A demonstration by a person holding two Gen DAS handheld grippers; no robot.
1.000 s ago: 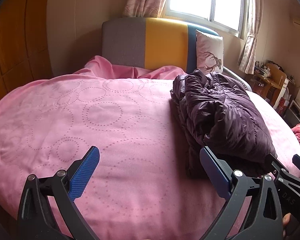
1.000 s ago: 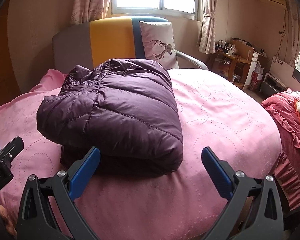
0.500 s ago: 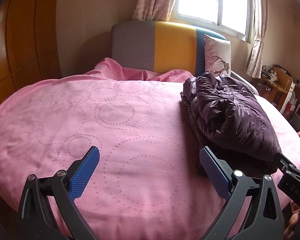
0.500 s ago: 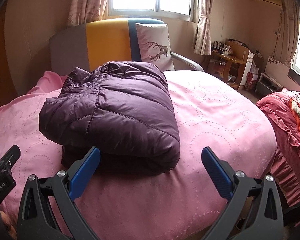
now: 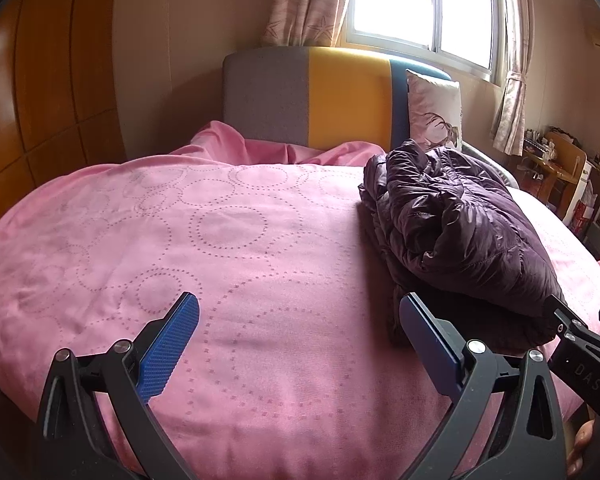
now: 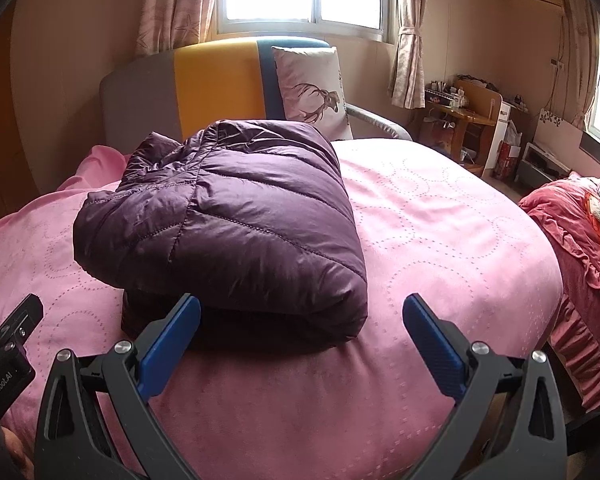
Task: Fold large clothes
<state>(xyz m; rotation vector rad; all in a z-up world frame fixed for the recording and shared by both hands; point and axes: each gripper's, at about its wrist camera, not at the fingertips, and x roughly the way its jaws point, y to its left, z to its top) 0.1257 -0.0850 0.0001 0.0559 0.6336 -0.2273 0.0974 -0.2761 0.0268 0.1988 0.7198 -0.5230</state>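
- Your purple jacket (image 6: 228,216) at 12 o'clock is quilted, slightly glossy cloth.
- The pink bedcover (image 5: 180,240) is matt cloth with dotted rings.
- Your left gripper (image 5: 300,340) has textured blue pads (image 5: 168,348) on matt black plastic.
- Glossy wood panels (image 5: 40,100) at 10 o'clock.

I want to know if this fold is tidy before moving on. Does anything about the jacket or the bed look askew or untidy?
Mostly tidy: the purple puffer jacket sits as a compact bundle on the pink bedspread. Its left end is loosely bunched, layers not lined up. Both grippers, left and right, are open and clear of it.
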